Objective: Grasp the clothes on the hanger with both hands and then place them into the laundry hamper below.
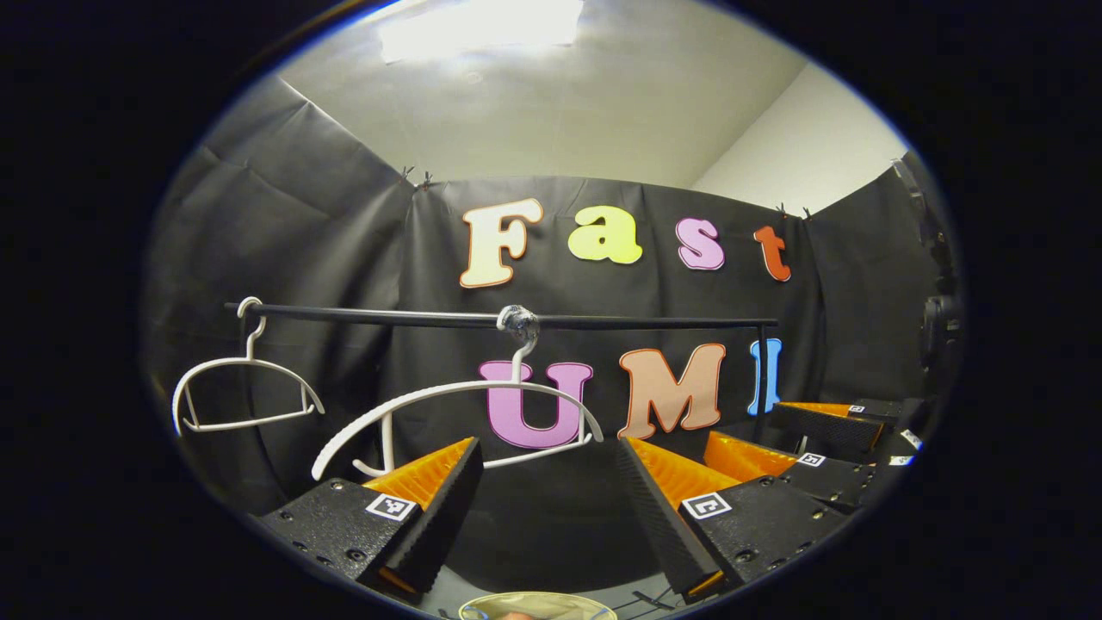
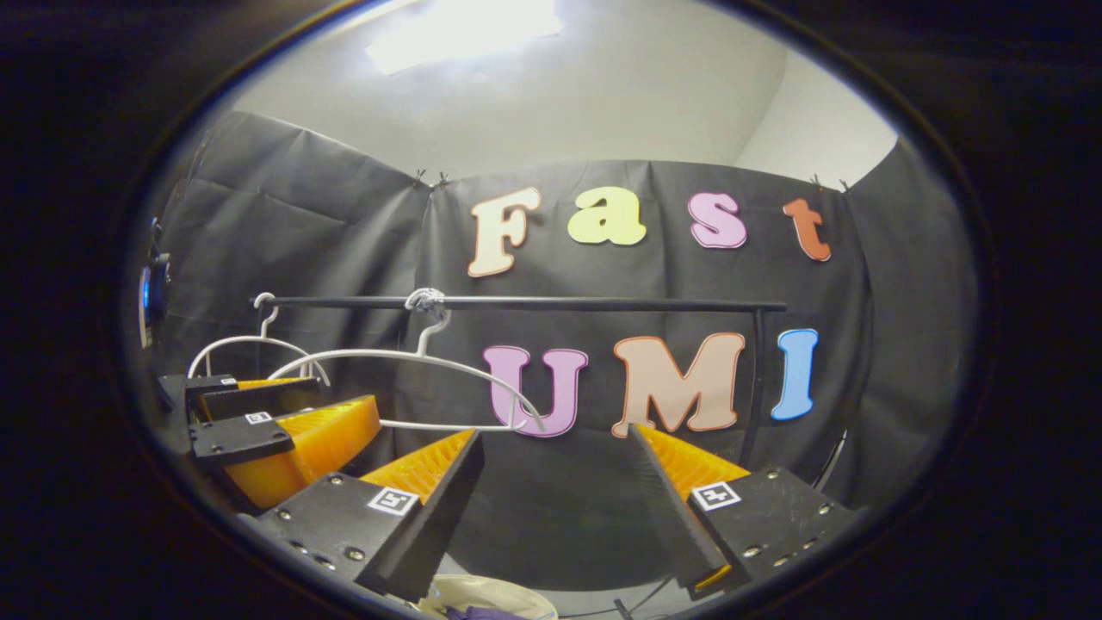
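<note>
Both hangers (image 1: 456, 413) on the rail (image 1: 603, 321) hang bare; my left gripper (image 1: 551, 495) and right gripper (image 2: 555, 499) are spread, holding nothing. Reaching forward now risks snagging a hanger.

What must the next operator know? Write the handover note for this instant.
Left tool: open, empty, raised toward the rail.
Right tool: open, empty, beside it at a similar height.
Near hanger and far hanger: both on the rail, both bare.
Hamper: only a pale rounded rim shows below the tools, with something purple in it, likely the clothes.
Done: apparently the clothes are off the hanger.
Left: look down and confirm they lie fully in the hamper.
</note>
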Tool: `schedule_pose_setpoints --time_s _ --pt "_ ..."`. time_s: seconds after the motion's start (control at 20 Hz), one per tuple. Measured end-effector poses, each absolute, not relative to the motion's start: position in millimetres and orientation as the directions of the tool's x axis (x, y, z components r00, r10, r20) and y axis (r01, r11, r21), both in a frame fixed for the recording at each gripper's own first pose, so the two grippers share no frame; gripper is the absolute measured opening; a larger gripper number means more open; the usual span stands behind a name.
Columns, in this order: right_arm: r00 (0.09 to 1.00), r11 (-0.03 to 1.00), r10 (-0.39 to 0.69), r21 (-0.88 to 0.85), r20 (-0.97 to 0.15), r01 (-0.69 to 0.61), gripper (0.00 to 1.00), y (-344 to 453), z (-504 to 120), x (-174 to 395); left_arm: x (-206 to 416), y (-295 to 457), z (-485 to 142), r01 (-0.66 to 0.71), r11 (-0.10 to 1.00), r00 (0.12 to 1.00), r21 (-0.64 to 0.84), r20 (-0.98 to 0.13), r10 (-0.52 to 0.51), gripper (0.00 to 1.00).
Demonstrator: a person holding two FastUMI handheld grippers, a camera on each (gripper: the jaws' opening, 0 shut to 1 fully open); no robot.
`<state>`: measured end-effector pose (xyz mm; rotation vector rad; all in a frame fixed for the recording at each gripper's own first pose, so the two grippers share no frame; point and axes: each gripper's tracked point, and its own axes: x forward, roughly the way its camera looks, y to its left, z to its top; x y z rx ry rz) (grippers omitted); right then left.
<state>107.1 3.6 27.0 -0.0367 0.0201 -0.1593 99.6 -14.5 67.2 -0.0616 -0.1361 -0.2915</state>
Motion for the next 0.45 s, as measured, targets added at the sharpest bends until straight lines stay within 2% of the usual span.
schedule_pose_setpoints --time_s 0.45 --pt "0.98 0.979 -0.199 -0.046 -0.014 0.198 0.99 10 33 92 91 -7 66 0.312 0.949 0.942 -0.037 0.143 -0.304 0.94"
